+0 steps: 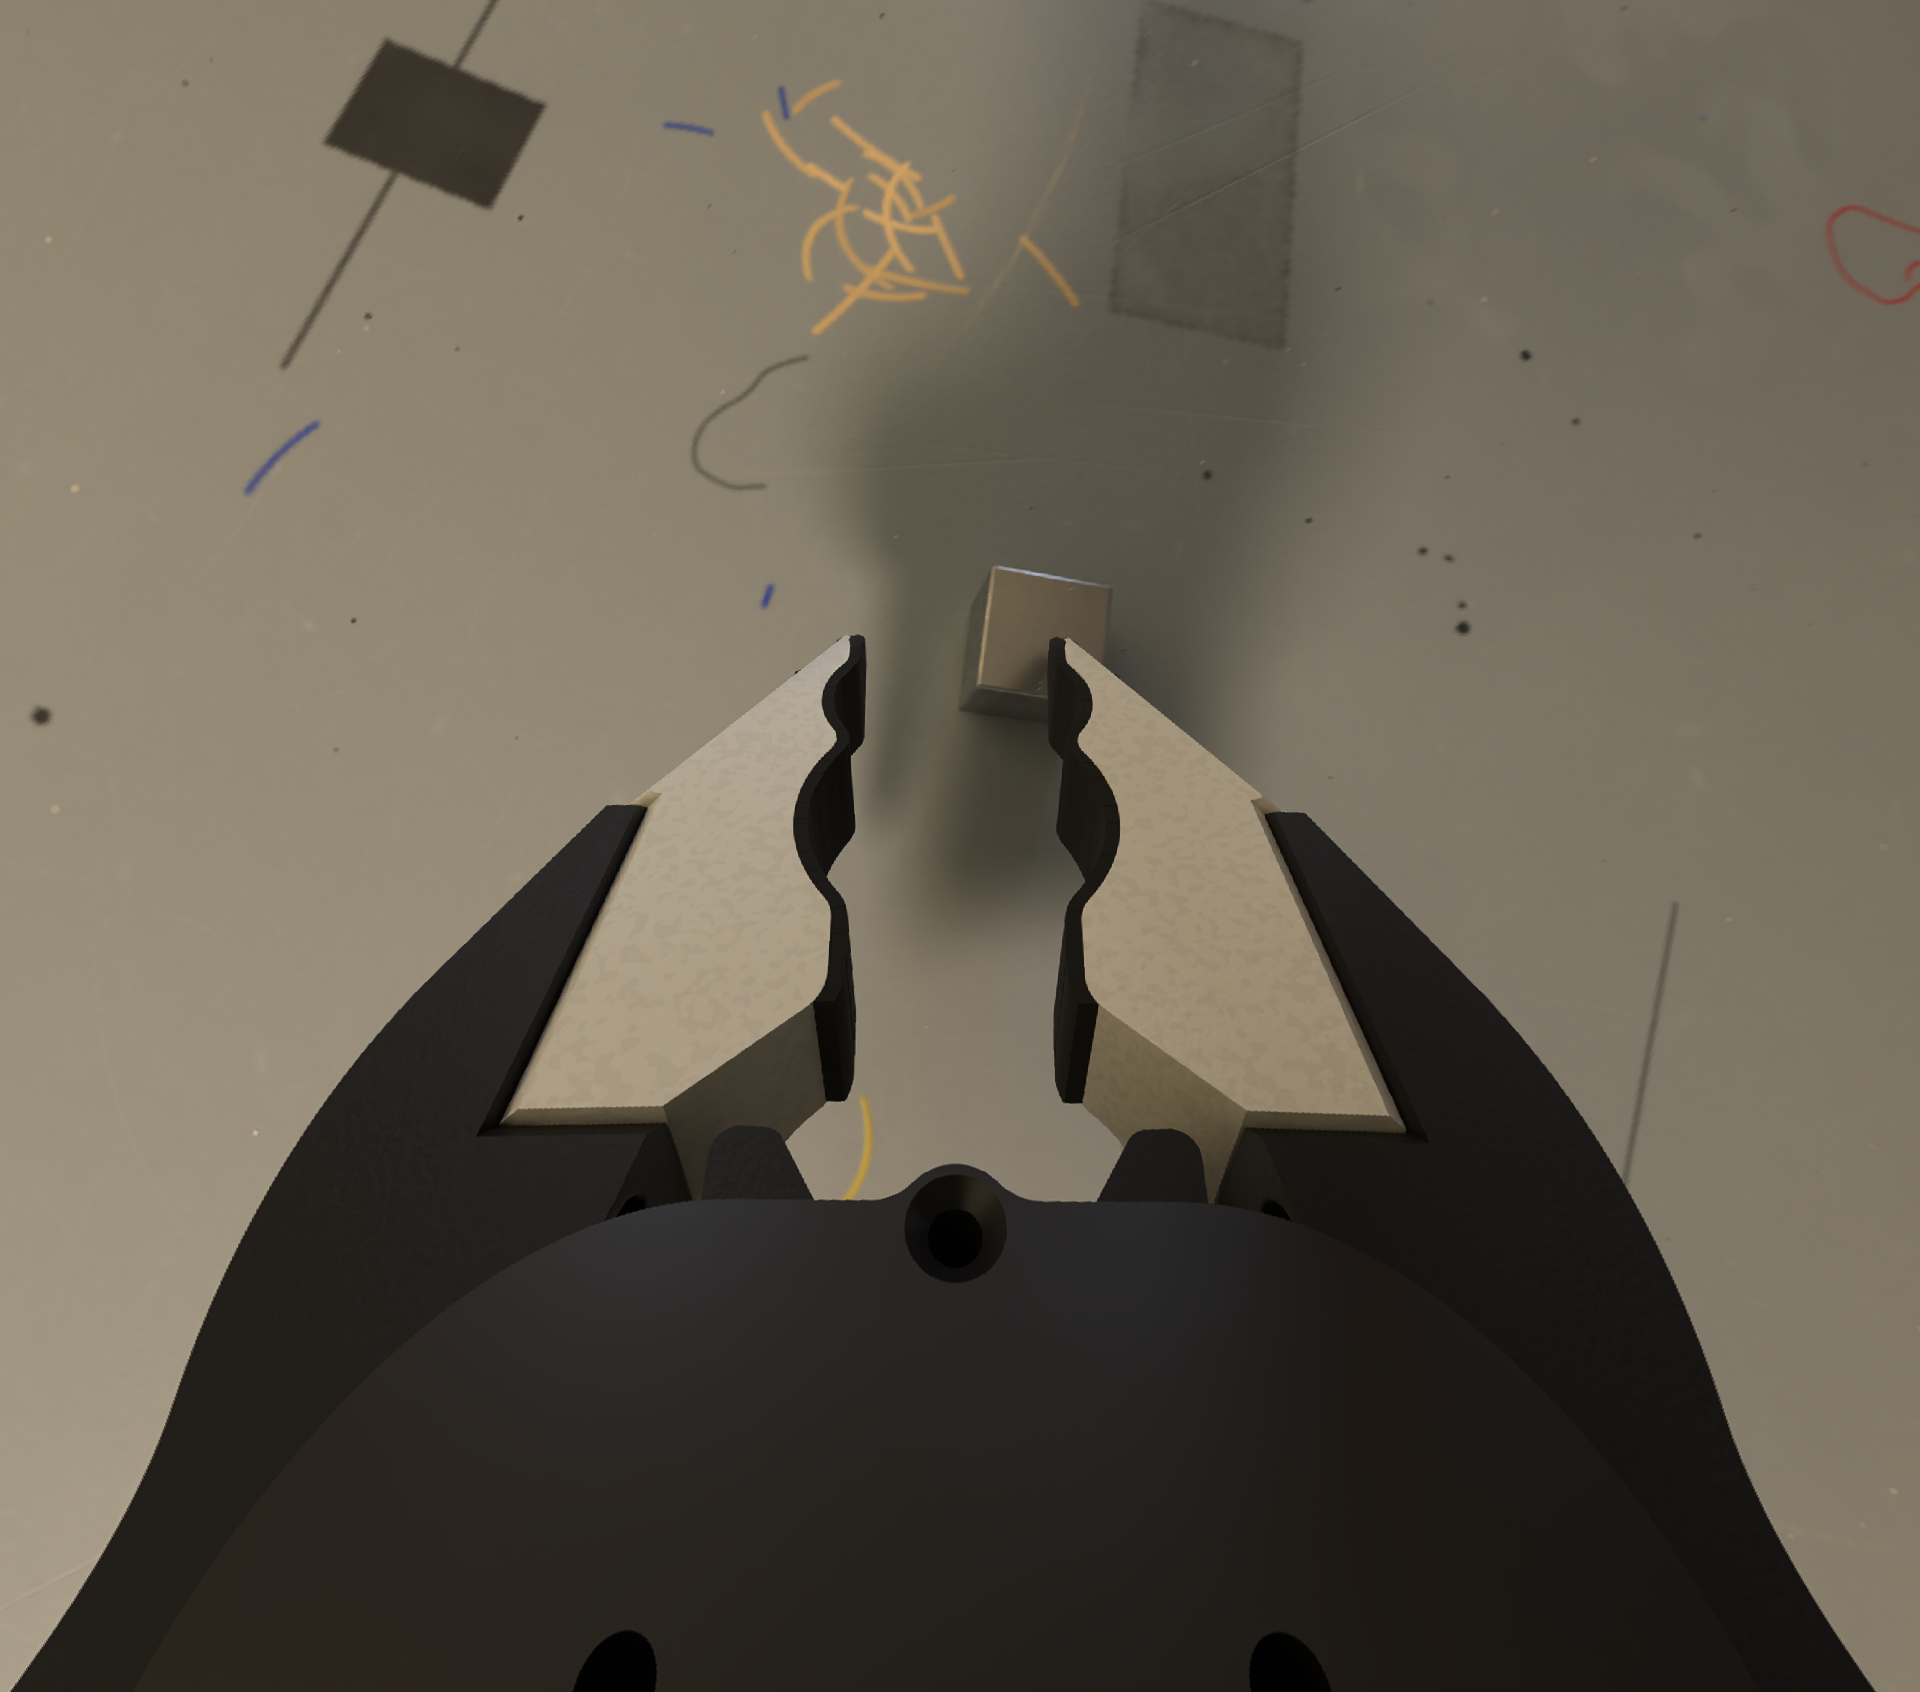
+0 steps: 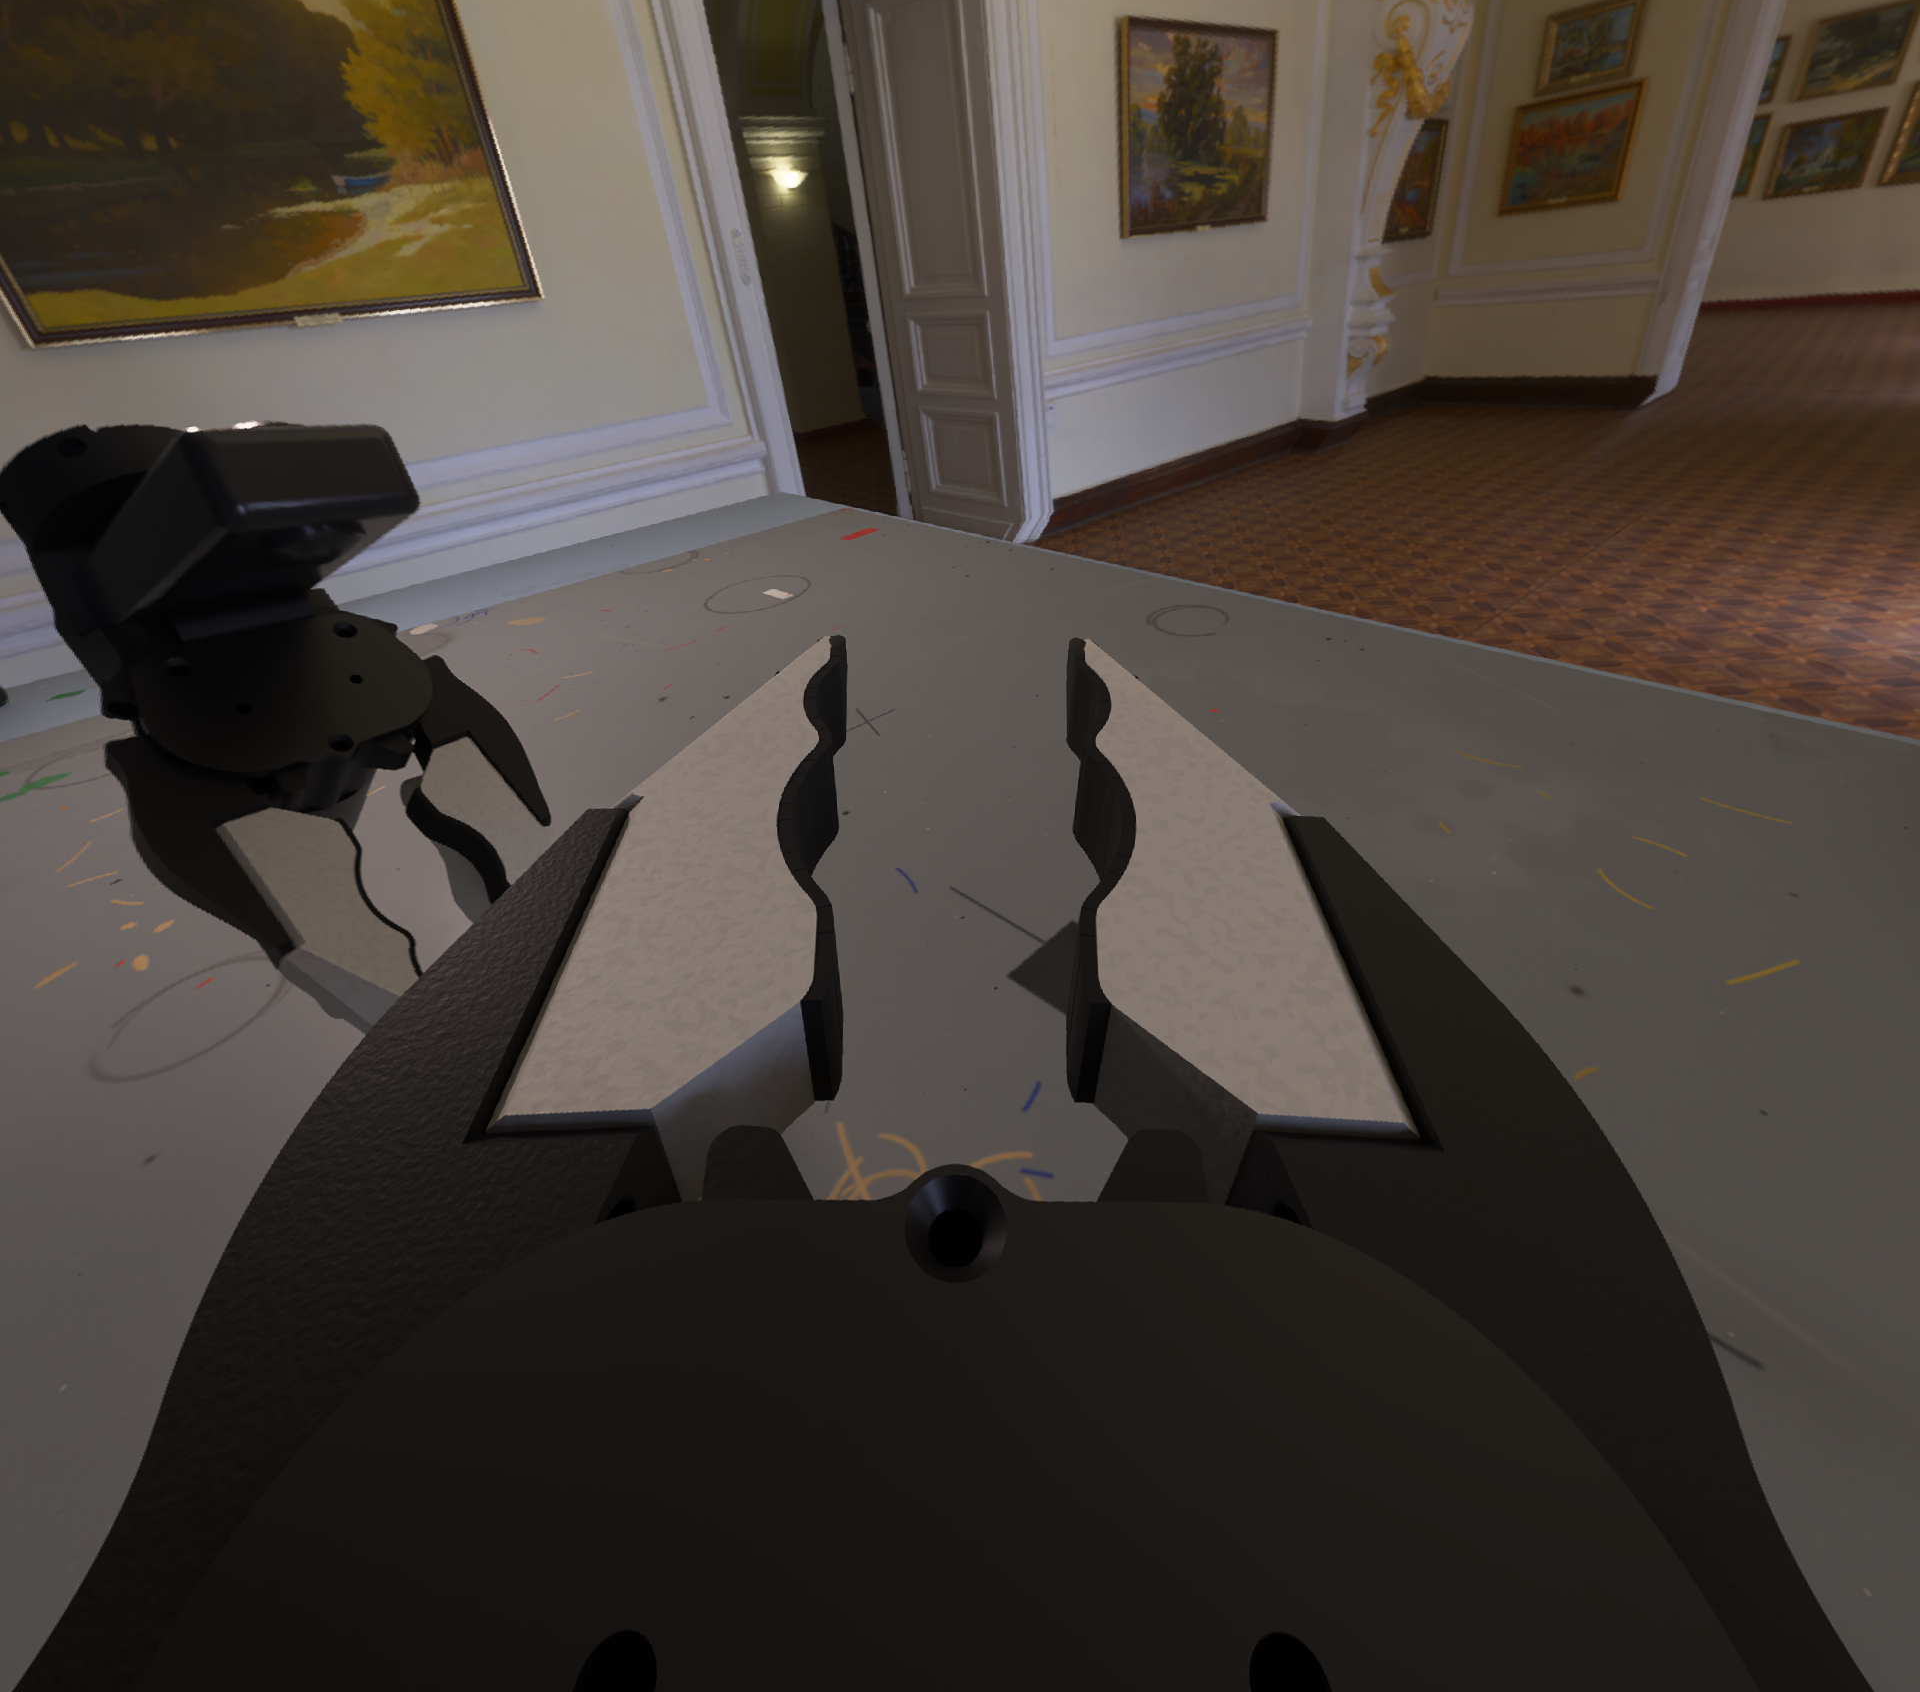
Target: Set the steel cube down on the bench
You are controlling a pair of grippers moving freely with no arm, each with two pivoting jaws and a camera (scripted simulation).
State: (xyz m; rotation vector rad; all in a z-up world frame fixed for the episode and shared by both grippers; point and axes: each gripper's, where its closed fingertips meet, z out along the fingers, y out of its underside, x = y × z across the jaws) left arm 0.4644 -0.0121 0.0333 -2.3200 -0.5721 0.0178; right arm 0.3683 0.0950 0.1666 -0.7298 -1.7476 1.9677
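Left gripper (image 1: 956, 655) is seen released w/ jaws apart, steel cube (image 1: 1023, 640) resting on bench (image 1: 1455, 811) at approx 1 o'clock off its tips; judged dense, rigid, slick, best pinched across opposite flat faces.

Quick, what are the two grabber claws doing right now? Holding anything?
Left gripper: jaws open, holding nothing; the steel cube sits on the bench.
Right gripper: jaws open, empty.

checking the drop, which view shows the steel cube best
The left wrist view: the steel cube sits on the bench just beyond the open left gripper, its right fingertip overlapping one edge. The right wrist view shows no cube at all.
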